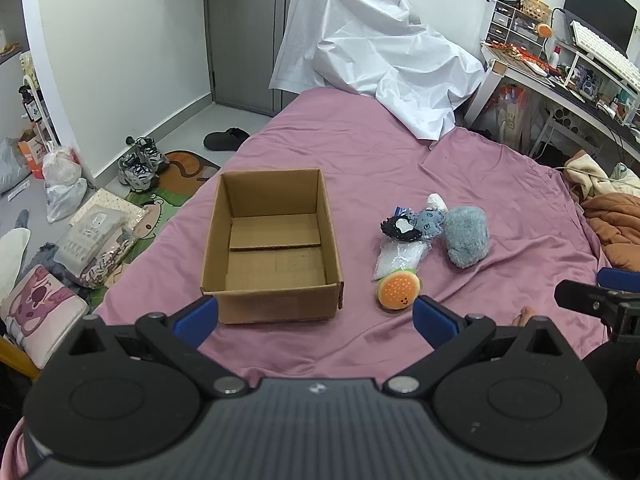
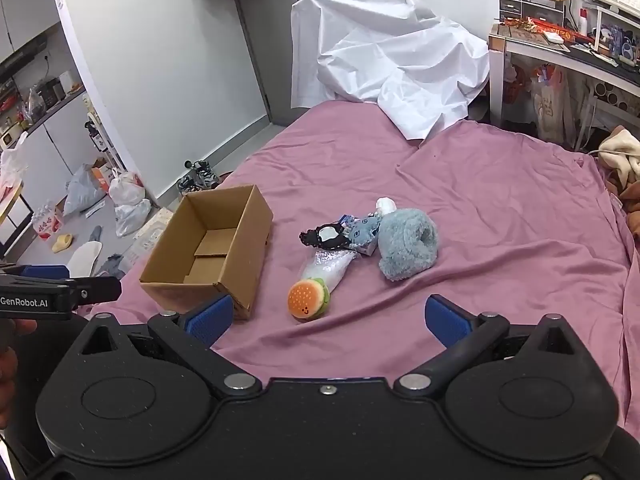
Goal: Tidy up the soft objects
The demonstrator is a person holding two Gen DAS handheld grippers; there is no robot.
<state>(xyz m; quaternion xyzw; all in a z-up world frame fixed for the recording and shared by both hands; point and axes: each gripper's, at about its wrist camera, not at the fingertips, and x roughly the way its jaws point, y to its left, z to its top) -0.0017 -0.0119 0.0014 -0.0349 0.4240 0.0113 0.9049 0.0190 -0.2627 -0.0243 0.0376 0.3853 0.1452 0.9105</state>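
Note:
An empty open cardboard box (image 1: 272, 244) (image 2: 208, 256) sits on the pink bedsheet. To its right lies a small pile of soft things: a burger plush (image 1: 398, 290) (image 2: 307, 299), a clear glittery pouch (image 1: 396, 258) (image 2: 326, 268), a black-and-white frilly piece (image 1: 402, 227) (image 2: 326, 237), a blue patterned cloth (image 1: 430, 220) (image 2: 362, 232) and a fluffy grey-blue plush (image 1: 466, 236) (image 2: 406, 244). My left gripper (image 1: 316, 318) hovers open just before the box's near wall, holding nothing. My right gripper (image 2: 328, 320) hangs open right before the burger plush, holding nothing.
A crumpled white sheet (image 1: 376, 52) covers the bed's far end. A cluttered desk (image 1: 560, 64) stands at the right, with orange and cream blankets (image 1: 612, 216) by the bed's right edge. Shoes (image 1: 142, 164), bags and mats litter the floor on the left.

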